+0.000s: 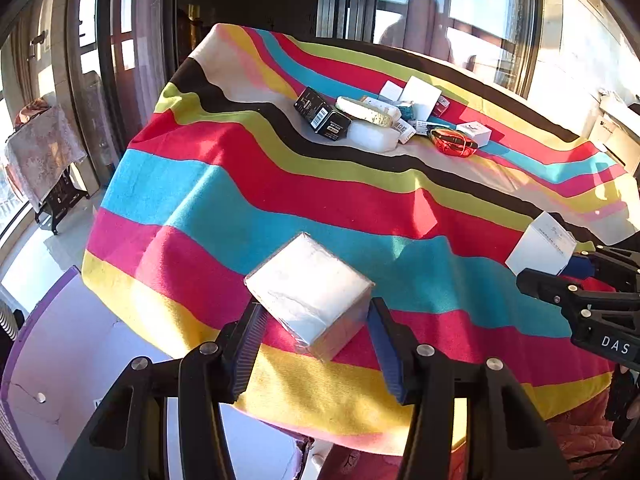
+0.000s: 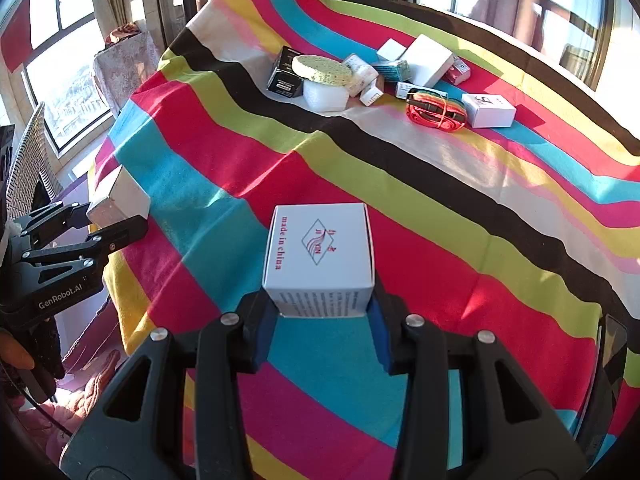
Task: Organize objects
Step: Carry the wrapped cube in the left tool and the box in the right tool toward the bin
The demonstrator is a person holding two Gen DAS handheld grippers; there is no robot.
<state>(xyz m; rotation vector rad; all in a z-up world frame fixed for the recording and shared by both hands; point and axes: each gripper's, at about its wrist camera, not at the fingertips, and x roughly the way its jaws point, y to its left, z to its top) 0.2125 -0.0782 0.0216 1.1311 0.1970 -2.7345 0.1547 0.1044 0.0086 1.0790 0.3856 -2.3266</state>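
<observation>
My left gripper [image 1: 316, 332] is shut on a plain white box in clear wrap [image 1: 310, 296], held above the near edge of the striped tablecloth [image 1: 280, 184]. My right gripper [image 2: 322, 320] is shut on a white carton printed "made in china" [image 2: 320, 258], also above the cloth. Each gripper shows in the other's view: the right one [image 1: 560, 276] with its carton [image 1: 540, 246] at the far right, the left one [image 2: 108, 216] with its box [image 2: 118, 198] at the far left. A pile of small objects [image 1: 384, 116] lies at the far side.
The pile holds a black box [image 2: 286, 74], a yellow sponge [image 2: 322, 68] on a white block [image 2: 326, 96], several small cartons, a red cord bundle [image 2: 436, 112] and a white box [image 2: 488, 110]. Windows ring the table. A draped stand [image 1: 44, 152] is on the left.
</observation>
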